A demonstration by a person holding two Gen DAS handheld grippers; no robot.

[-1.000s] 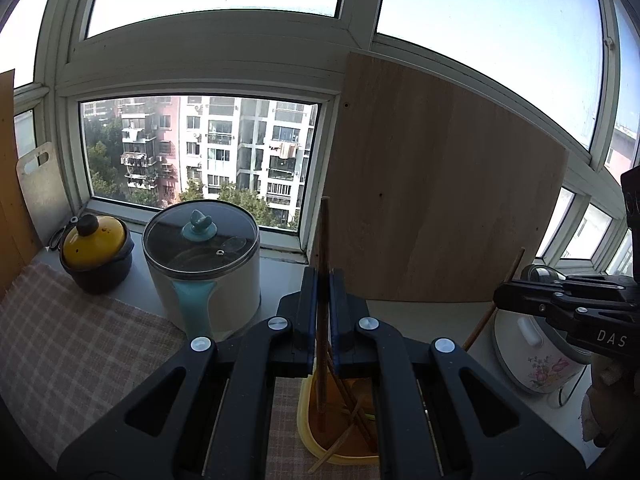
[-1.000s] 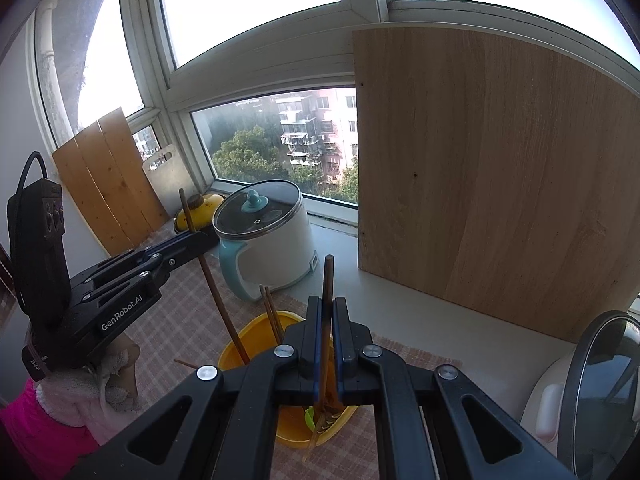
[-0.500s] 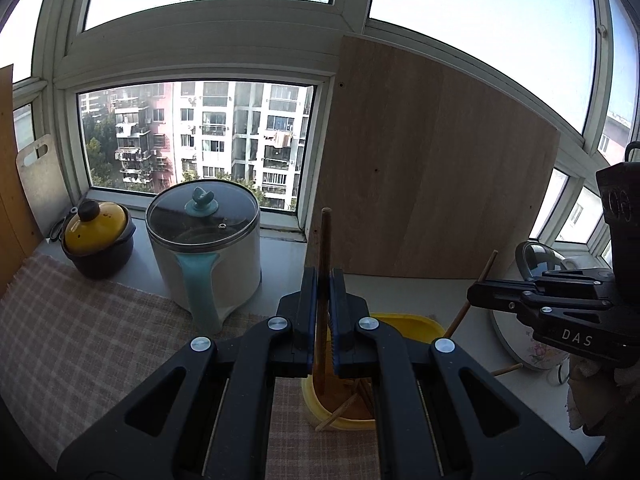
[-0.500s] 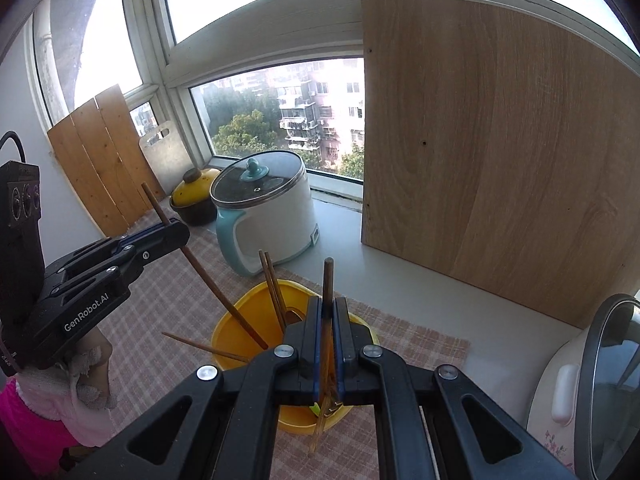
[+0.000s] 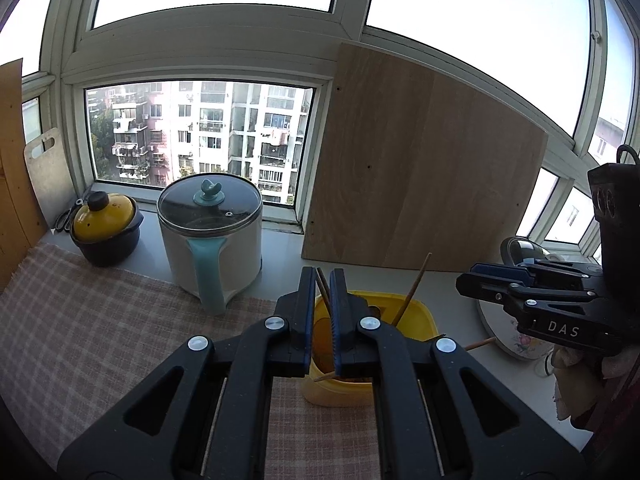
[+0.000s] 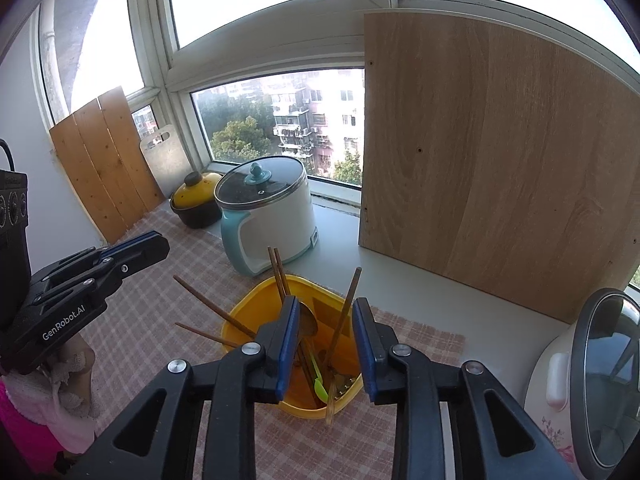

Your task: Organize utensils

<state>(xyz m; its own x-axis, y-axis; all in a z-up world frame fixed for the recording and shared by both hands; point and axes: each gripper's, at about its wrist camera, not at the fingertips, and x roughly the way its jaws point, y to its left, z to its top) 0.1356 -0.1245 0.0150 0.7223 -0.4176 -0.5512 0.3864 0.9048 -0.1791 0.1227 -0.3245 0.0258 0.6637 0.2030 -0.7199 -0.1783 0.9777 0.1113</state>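
Note:
A yellow plastic bin [image 6: 256, 312] sits on the checked cloth and holds several wooden chopsticks [image 6: 212, 308], a spoon and a green utensil [image 6: 320, 384]. It also shows in the left wrist view [image 5: 416, 312]. My right gripper [image 6: 326, 312] is open above the bin, with a loose wooden stick [image 6: 344, 316] leaning between its jaws. My left gripper [image 5: 320, 284] is open a little, and a chopstick [image 5: 323, 286] stands free in the gap over the bin. Each gripper shows in the other's view, the right [image 5: 480, 280] and the left [image 6: 156, 244].
A white and teal electric pot [image 5: 212, 236] and a yellow-lidded dark pot [image 5: 106, 228] stand behind the bin. A large wooden board [image 5: 416, 184] leans on the window. A floral rice cooker [image 6: 592, 376] stands to the right. Cutting boards [image 6: 108, 168] lean at left.
Both grippers have opened and let go of the chopsticks they held; the sticks now rest in the yellow bin. Both grippers have pulled back and up a little.

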